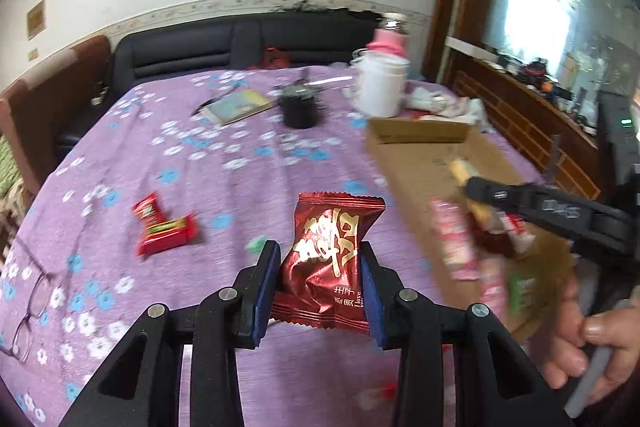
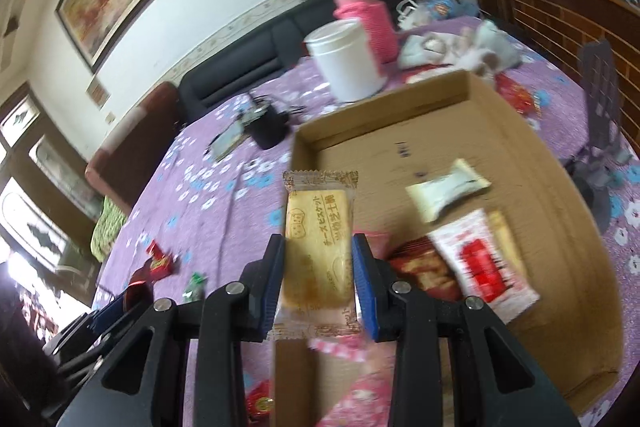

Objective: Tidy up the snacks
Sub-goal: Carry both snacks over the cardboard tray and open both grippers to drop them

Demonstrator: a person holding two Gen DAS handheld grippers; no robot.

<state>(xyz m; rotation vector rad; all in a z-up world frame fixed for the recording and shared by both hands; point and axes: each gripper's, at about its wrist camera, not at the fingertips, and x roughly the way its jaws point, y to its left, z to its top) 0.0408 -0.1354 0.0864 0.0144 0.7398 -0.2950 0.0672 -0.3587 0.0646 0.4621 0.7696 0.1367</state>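
Left wrist view showed my left hand-held gripper (image 1: 320, 291) clamped on a red snack packet (image 1: 330, 259); my right hand-held gripper (image 2: 318, 281) gripped a biscuit packet (image 2: 318, 251), and the cardboard box's (image 2: 568, 227) contents were blurred.

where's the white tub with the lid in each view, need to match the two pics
Left wrist view: the white tub stands upper centre-right on the purple cloth, behind the cardboard box.
Right wrist view: the white tub stands upper centre, just past the box's far wall.
Shared landmark: the pink bottle right behind it.
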